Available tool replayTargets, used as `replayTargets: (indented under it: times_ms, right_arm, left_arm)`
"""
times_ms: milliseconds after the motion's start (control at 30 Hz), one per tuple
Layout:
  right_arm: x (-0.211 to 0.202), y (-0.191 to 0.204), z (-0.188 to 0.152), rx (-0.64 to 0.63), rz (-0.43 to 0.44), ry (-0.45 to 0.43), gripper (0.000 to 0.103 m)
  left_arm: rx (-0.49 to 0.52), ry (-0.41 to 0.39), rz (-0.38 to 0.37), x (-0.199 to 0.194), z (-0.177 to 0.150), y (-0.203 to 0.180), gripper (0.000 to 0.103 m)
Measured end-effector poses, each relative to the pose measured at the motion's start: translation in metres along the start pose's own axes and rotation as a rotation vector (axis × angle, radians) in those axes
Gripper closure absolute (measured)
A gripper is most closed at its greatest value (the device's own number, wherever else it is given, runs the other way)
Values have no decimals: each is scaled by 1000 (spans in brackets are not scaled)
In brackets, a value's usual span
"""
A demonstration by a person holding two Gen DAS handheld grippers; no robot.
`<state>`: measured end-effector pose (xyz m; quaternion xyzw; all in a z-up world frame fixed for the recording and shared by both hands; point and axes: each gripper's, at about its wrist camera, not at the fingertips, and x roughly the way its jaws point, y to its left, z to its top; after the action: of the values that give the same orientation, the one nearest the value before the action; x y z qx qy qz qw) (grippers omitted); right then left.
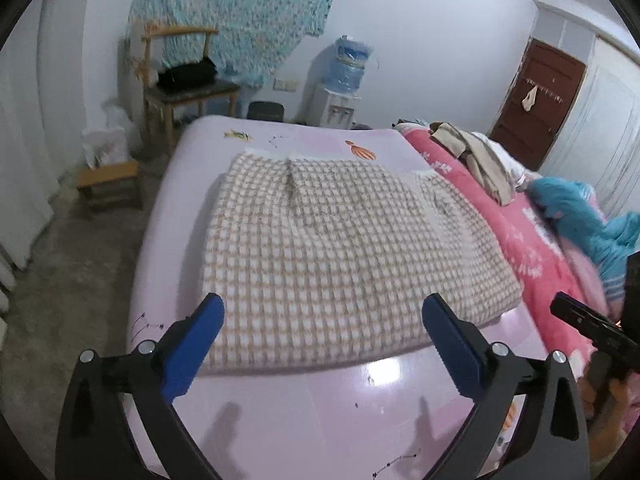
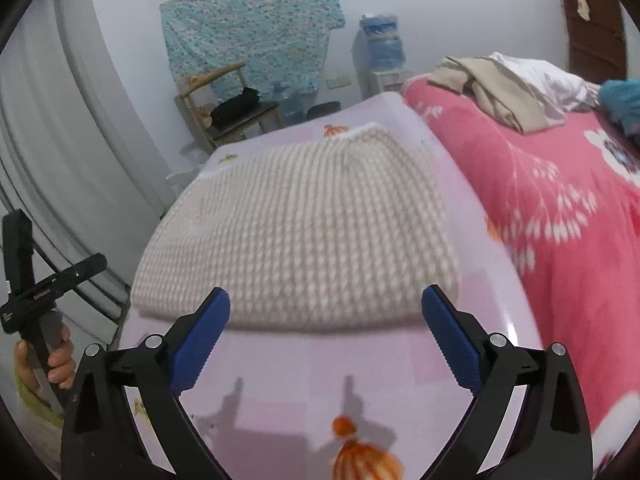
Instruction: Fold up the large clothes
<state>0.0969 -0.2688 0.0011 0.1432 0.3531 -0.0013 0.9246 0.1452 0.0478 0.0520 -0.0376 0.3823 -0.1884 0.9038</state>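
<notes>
A beige-and-white checked knit garment (image 1: 340,248) lies folded flat on a shiny pink board (image 1: 304,412) on the bed. My left gripper (image 1: 322,314) is open and empty, its blue fingers just above the garment's near edge. My right gripper (image 2: 325,305) is open and empty too, hovering over the near edge of the same garment (image 2: 304,232). The right gripper's body shows at the right edge of the left wrist view (image 1: 588,328). The left gripper's body and the hand holding it show at the left of the right wrist view (image 2: 36,292).
A pink floral bedspread (image 2: 560,216) lies to the right, with beige and white clothes (image 2: 508,88) and a blue garment (image 1: 580,216) piled on it. A wooden chair (image 1: 180,84), a small stool (image 1: 110,184), a water dispenser (image 1: 344,80) and a brown door (image 1: 536,108) stand beyond the bed.
</notes>
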Motion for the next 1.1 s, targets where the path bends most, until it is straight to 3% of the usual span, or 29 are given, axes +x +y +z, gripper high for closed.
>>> replayTargets:
  times_ms: [167, 300, 433, 567, 867, 1100]
  right_arm:
    - [-7, 20, -17, -48, -73, 1, 9]
    - [-16, 40, -27, -112, -145, -31, 8]
    - [-17, 51, -33, -144, -183, -46, 8]
    - [-14, 60, -38, -150, -176, -38, 8]
    - [-3, 55, -39, -116, -160, 14, 8]
    - [6, 56, -42, -124, -159, 52, 8]
  left_arm:
    - [26, -52, 121, -8, -21, -26, 5]
    - [54, -65, 278, -8, -33, -46, 5]
    - [92, -54, 347, -10, -42, -58, 5]
    - [86, -28, 321, -9, -44, -62, 5]
    - [17, 86, 413, 13, -46, -64, 5]
    - [4, 150, 388, 25, -50, -66, 5]
